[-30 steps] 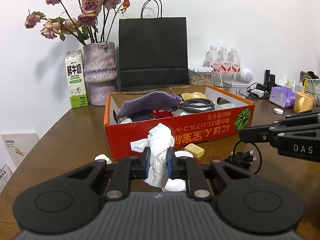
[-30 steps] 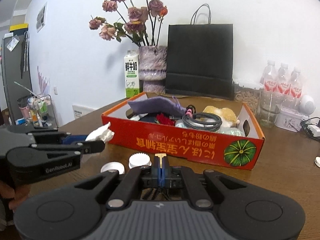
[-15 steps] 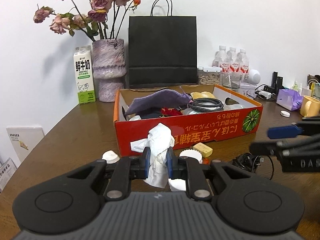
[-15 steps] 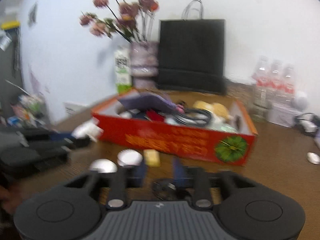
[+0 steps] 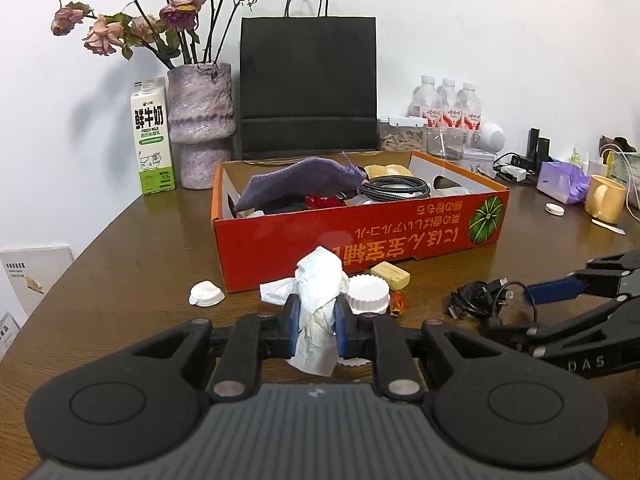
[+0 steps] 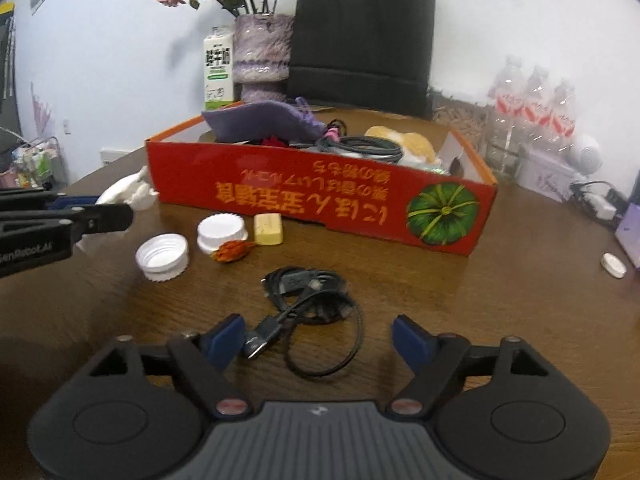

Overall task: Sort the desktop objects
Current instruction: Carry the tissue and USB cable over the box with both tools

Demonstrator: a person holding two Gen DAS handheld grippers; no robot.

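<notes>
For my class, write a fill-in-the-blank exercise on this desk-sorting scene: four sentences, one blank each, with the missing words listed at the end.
1. The left gripper is shut on a crumpled white ____.
2. The black cable lies on the table, between the right gripper's opening ____.
3. The red box has a green ____ printed on its front.
4. The milk carton stands left of the purple ____, which holds dried roses.

Missing words: tissue; jaws; pumpkin; vase

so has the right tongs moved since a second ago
Yes: the right tongs dropped toward the black cable, jaws opening, and the red box now sits higher in their view.
</notes>
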